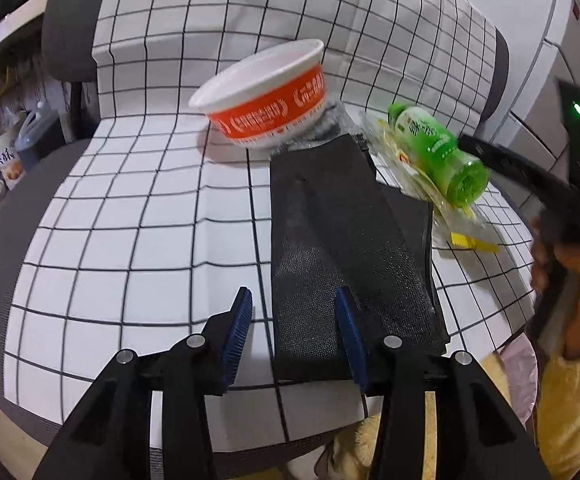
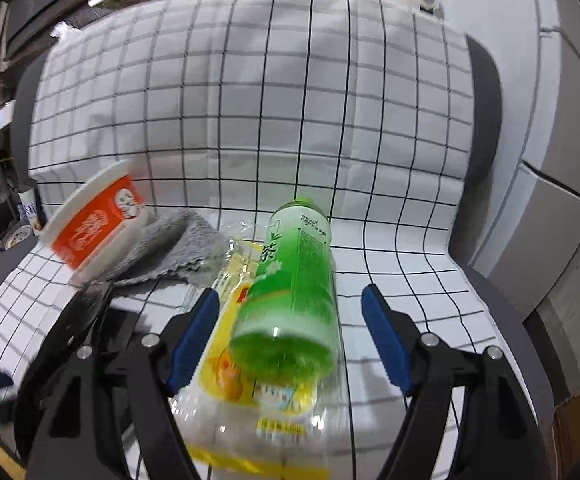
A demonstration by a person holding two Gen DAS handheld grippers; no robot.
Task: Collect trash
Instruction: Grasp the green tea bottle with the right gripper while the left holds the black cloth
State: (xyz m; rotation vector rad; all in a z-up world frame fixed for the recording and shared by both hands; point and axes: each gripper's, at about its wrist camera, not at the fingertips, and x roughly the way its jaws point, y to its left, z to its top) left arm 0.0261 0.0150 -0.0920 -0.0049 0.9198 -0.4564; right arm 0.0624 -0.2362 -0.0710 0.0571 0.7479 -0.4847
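While both grippers gape wide, the tilted bowl seems empty.

Green bottle blurred; yellow wrapper partly hidden beneath.

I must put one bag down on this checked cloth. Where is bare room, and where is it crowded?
Free: the wide checked cloth left of the black pad, below the orange bowl. Also the cloth right of the green bottle. Crowded: the middle, where bowl, grey towel, yellow wrapper and bottle overlap.
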